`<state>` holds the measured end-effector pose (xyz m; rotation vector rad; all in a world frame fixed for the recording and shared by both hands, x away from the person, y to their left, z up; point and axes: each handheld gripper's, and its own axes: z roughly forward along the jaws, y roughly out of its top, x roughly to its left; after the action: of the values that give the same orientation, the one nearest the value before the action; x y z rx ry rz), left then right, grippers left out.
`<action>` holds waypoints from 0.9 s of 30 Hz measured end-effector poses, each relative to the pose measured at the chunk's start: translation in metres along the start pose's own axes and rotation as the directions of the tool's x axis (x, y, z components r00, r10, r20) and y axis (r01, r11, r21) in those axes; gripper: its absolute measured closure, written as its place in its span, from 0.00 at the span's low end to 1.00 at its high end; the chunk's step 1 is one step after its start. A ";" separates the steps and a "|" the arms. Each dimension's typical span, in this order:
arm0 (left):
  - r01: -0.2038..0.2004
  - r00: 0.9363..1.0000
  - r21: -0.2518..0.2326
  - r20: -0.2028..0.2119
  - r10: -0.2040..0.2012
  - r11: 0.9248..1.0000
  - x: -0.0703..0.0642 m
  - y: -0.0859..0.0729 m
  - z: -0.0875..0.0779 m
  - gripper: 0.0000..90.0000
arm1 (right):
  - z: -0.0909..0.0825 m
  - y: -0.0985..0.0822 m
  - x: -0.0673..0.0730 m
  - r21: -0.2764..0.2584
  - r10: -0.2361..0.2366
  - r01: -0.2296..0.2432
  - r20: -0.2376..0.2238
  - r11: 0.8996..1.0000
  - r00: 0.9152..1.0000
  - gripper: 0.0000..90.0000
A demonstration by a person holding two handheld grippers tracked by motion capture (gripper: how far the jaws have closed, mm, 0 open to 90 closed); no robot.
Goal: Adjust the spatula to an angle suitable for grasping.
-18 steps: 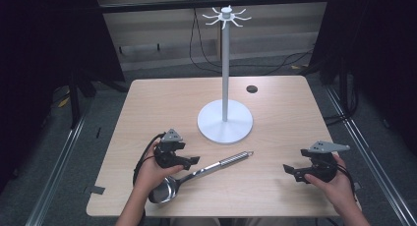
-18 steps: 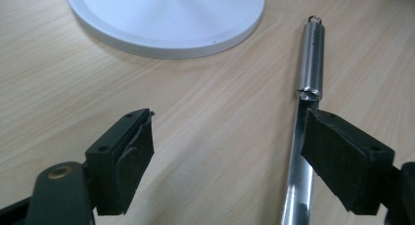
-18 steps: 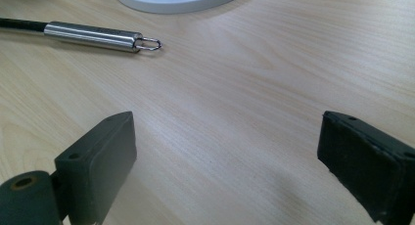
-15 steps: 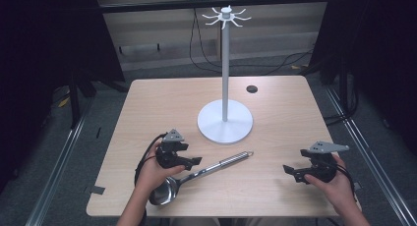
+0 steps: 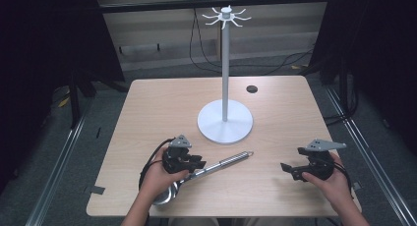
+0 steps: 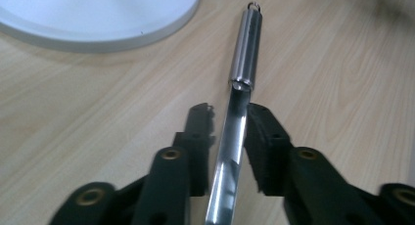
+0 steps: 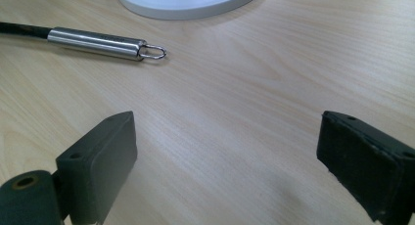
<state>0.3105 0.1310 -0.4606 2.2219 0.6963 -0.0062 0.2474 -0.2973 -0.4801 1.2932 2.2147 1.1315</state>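
A steel ladle [image 5: 231, 160] lies on the wooden table [image 5: 157, 108], bowl toward the front edge and ringed handle end pointing toward the stand. My left gripper [image 5: 199, 163] sits over its flat shaft [image 6: 234, 132]. In the left gripper view the left gripper [image 6: 230, 112] has both jaws closed in against that shaft, just behind the round handle [image 6: 247, 49]. My right gripper [image 5: 285, 168] rests near the front right, and in its own view the right gripper [image 7: 225, 132] stands wide open over bare wood. From there the ladle handle [image 7: 95, 41] lies farther off.
A white hook stand [image 5: 225, 122] rises from a round base at mid-table, with its hook crown [image 5: 226, 14] high above. Its base rim shows in both gripper views [image 6: 98, 14] [image 7: 186, 0]. A small black disc [image 5: 252, 89] lies at the back right.
Almost nothing has shifted. The left gripper stays over the ladle's shaft, and the right gripper holds still.
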 end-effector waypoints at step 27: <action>-0.042 0.998 0.170 0.057 0.032 0.985 -0.012 -0.009 0.028 1.00 | 0.007 0.006 0.001 -0.014 -0.006 0.006 -0.011 1.000 1.000 0.08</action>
<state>0.3017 0.1106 -0.4831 2.3892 0.6456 -0.1110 0.2549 -0.2919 -0.4801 1.2764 2.2139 1.1522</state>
